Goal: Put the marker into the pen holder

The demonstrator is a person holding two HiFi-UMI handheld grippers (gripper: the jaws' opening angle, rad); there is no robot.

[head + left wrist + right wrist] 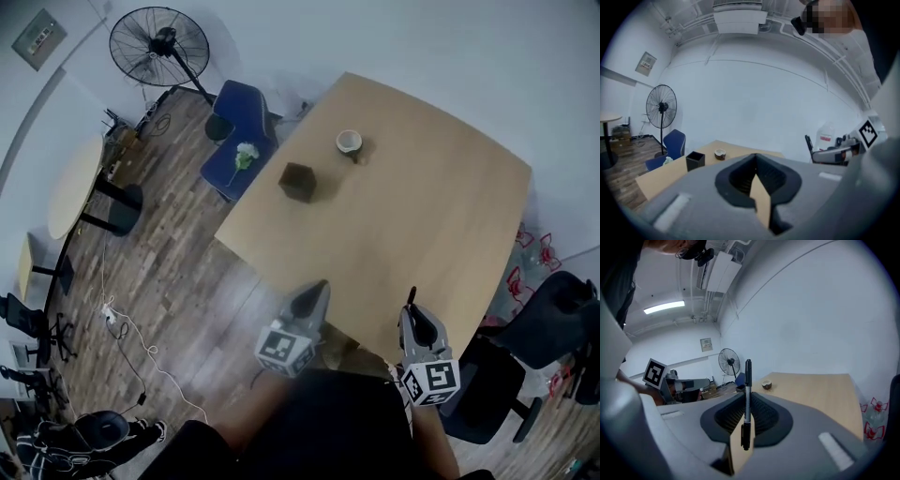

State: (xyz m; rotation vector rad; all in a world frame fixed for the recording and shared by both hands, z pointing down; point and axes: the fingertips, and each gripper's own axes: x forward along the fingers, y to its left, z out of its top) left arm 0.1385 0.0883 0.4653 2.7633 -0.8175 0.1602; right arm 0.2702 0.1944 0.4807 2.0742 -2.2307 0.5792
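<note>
One step looks done: the right gripper (pixel 746 420) clamps the marker (pixel 748 380), which stands upright between its jaws. The left gripper (pixel 756 180) has its jaws together on nothing. Across the table (pixel 422 225), well apart from both, sits the black pen holder (pixel 298 181); carrying over and dropping in are left.

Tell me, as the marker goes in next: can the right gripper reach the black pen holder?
Probably yes. The right gripper, shut on the marker, hangs at the edge of the table; only bare top lies between it and the pen holder. The small cup stands clear of that path.
</note>
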